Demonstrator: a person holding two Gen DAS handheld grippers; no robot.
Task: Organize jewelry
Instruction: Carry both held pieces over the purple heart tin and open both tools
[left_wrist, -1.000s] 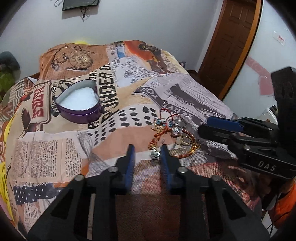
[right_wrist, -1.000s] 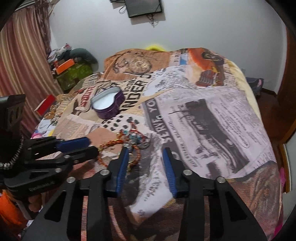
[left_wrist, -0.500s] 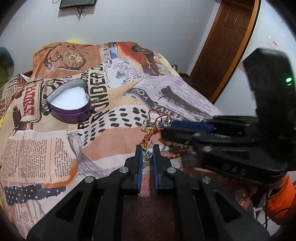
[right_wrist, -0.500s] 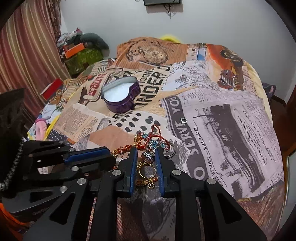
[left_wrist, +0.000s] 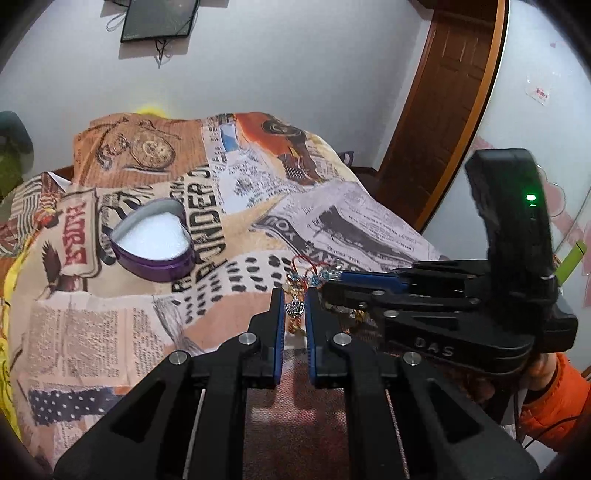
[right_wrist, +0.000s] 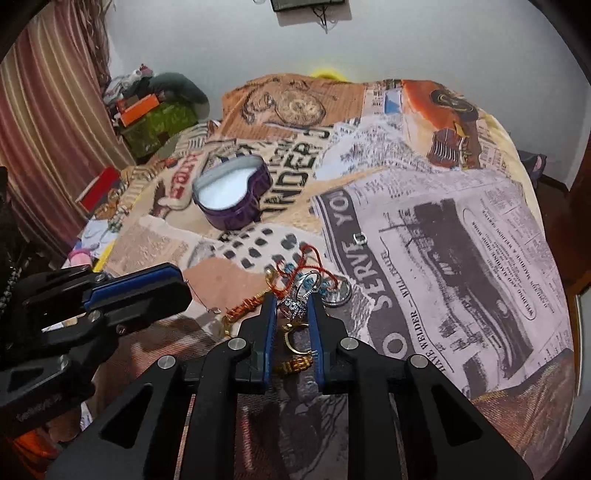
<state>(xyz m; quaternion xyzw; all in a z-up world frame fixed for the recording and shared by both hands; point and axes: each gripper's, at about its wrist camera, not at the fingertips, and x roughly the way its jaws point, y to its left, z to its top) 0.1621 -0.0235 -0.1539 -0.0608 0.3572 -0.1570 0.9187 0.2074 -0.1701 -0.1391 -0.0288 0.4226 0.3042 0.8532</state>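
Both tongs pinching jewelry over the bed

Since a second ago the wide-apart left tongs (left_wrist: 295, 308) have closed on a silver crown charm (left_wrist: 295, 307); right tongs (right_wrist: 291, 306), marked "DAS", have closed on a jeweled silver ring (right_wrist: 294, 303). The tangled pile (right_wrist: 301, 273) lies near "SERVE"; the heart tin (left_wrist: 153, 240) sits well apart beside "WONDER".

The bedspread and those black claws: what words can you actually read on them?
"SERVE" and "HAVE WELDER", on the bedspread.
"YO", cut off, above "SERVE".
"NDER", part of a larger word, beside the purple heart tin.
"DAS", raised letters on the right claw.
Newspaper columns: too small.
Red lettering left of the tin: unreadable.
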